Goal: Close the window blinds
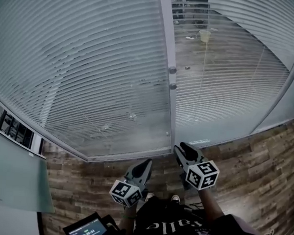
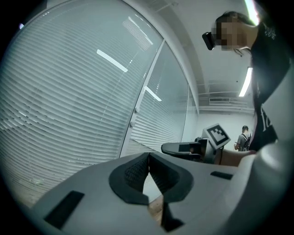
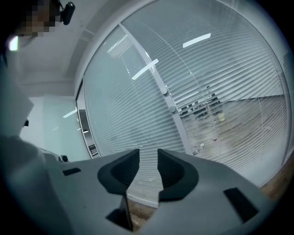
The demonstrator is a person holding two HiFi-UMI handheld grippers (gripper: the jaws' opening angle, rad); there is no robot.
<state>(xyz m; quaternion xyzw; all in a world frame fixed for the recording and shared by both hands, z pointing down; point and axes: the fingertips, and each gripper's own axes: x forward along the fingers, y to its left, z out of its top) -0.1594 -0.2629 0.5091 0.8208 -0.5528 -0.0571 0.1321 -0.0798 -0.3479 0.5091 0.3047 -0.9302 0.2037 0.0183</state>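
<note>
1. Window blinds (image 1: 89,75) hang behind a glass partition straight ahead of the person, in two panels split by an upright post (image 1: 164,45).
2. On the left panel the slats look turned nearly flat. The surface reads pale and opaque, with only a few uneven gaps, so this side seems largely done.
3. On the right panel (image 1: 230,80) the slats sit open enough that the wooden floor and small things in the room beyond show through. This side is probably what remains.
4. Two round knobs (image 1: 173,77) sit on the post, one above the other. They are likely the slat controls, though which panel each one serves cannot be told.
5. The left gripper (image 1: 144,165) is held low, near the foot of the partition, with its jaws pressed together at the tips on nothing.
6. The right gripper (image 1: 185,148) is just beside the post's base, well below the knobs. Its jaws stand slightly apart and empty.
7. Neither gripper touches a knob, so the closing turn for the right panel is not yet begun.
</note>
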